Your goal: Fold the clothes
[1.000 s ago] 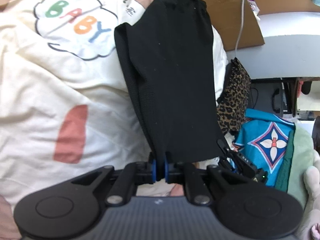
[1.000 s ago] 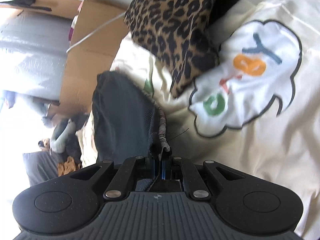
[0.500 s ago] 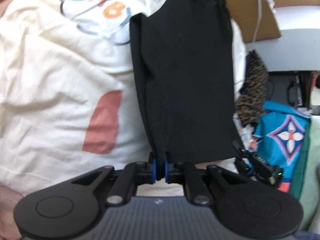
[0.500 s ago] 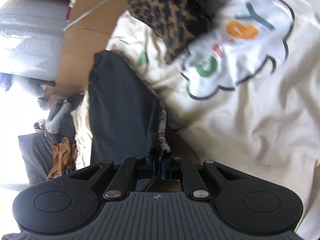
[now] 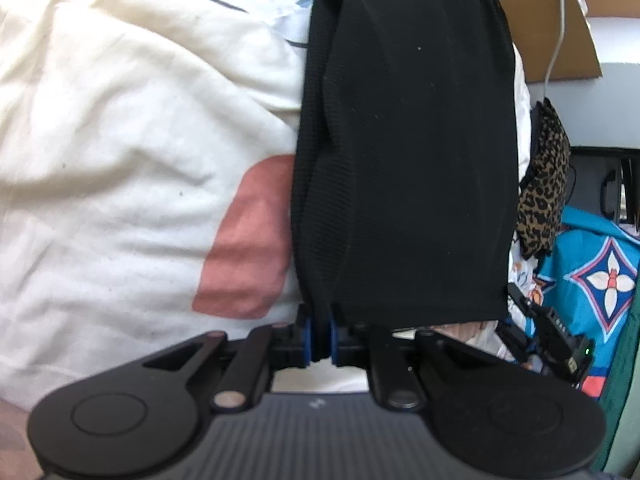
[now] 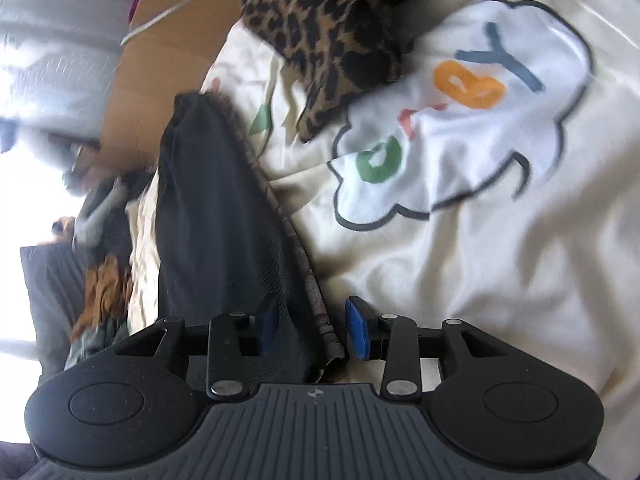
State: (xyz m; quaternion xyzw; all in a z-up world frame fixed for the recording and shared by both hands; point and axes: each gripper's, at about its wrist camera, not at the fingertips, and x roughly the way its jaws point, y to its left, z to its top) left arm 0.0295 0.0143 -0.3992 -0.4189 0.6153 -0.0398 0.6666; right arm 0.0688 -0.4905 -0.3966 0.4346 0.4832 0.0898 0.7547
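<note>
We have the black garment laid lengthwise over the cream BABY-print bedding, already doubled into a narrow strip. Our left gripper is clamped tight on the strip's near corner, while our right gripper has its jaws spread wide, the garment's patterned hem lying loose between the 2 blue pads.

To finish this step well, we judge it best to set the left corner down flat on the bedding before letting go, then back both tools away low so no layer gets dragged open.

The left view shows the whole folded strip, with a blue patterned cloth beside the garment. Only the right view shows the leopard-print item lying on the bedding beyond the garment's far end, and the released hem.
</note>
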